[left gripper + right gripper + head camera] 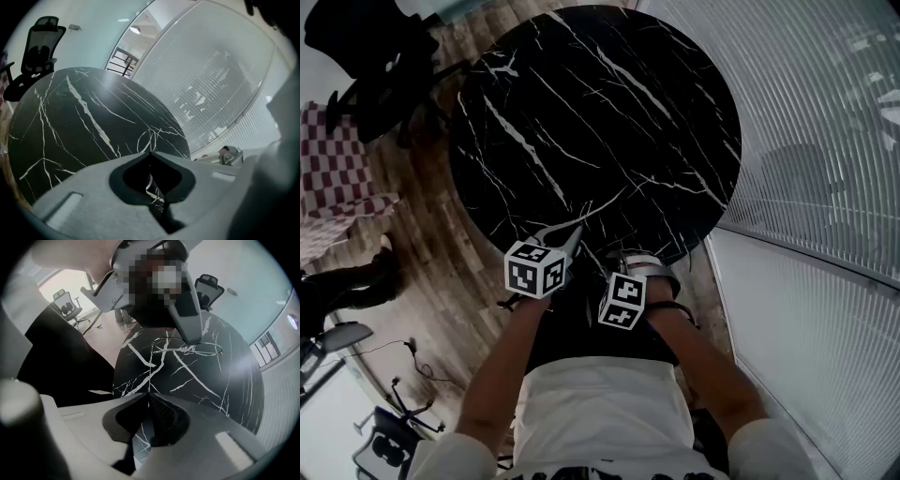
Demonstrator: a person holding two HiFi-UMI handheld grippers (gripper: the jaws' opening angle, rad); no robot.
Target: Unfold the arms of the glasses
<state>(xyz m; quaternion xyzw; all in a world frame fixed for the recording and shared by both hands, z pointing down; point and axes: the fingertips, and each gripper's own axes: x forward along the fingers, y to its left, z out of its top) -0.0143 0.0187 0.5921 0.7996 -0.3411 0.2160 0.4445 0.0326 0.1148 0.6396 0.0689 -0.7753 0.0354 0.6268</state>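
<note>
**Table** (609, 112): round, black marble with white veins. It fills the ground ahead of both tongs. An office chair (40, 51) stands beyond its far edge, well ahead and to the left of the left tongs, and plays no part.

**Left tongs** (151, 153): the jaws are closed tip to tip and point down at a slant onto the near part of the table. In its own view I see no wire between the pads. In the right gripper view its tip sits right at the frame of the glasses. I cannot confirm whether it pins the frame.

**Right tongs** (149, 393): the jaws are together with nothing between them. It points steeply down, just beside the left tongs at the table's near edge.

**Glasses** (180, 348): a thin wire frame lying flat on the table, ahead of the right tongs and directly at the tip of the left. The arms look folded across the lenses, though the wire is too fine for me to be sure.

**Assessment:** I judge that unfolding has not begun. To do it well:
- I would steady the frame at the bridge with the left tongs.
- I would open the right tongs slightly and take one arm near its free end.
- I would swing that arm slowly outward about its hinge, without lifting.

**Risk:** the wire may slip on the polished marble, or bend if forced against the hinge.
</note>
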